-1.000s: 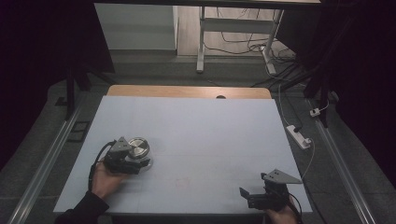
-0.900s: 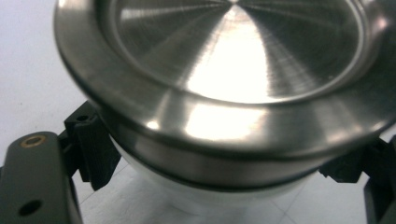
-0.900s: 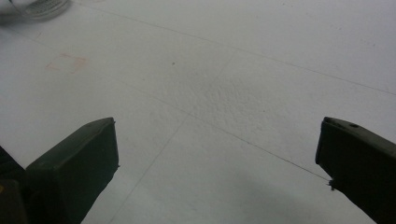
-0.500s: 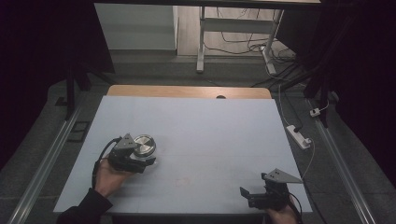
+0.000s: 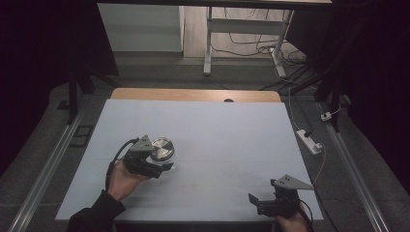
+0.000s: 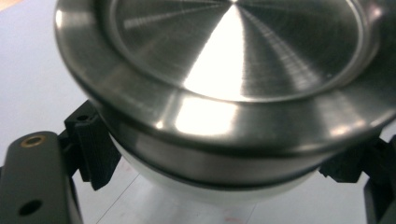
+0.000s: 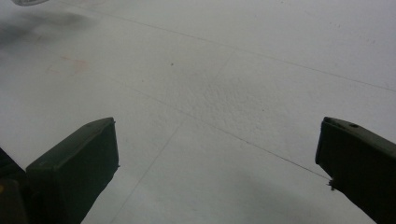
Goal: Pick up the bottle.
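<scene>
A round container with a brushed steel lid (image 5: pixel 161 149) and a white body is held just above the pale table (image 5: pixel 232 130), left of the middle. My left gripper (image 5: pixel 162 160) is shut on it, a hand behind it. In the left gripper view the steel lid (image 6: pixel 233 60) looms large and tilted, and the black fingers (image 6: pixel 91 144) press the white body below its rim. My right gripper (image 5: pixel 258 203) rests at the near right corner, open. In the right gripper view its jaws (image 7: pixel 217 168) stand wide apart over bare table.
A faint red mark (image 5: pixel 189 188) lies on the table between the two grippers. The table's far edge is a wooden strip (image 5: pixel 193 94). A white power strip (image 5: pixel 309 141) lies on the floor at the right, with cables and a desk leg (image 5: pixel 208 43) beyond.
The left gripper has carried the steel-lidded container to the right and a little up off the table. The right gripper has stayed in place.
</scene>
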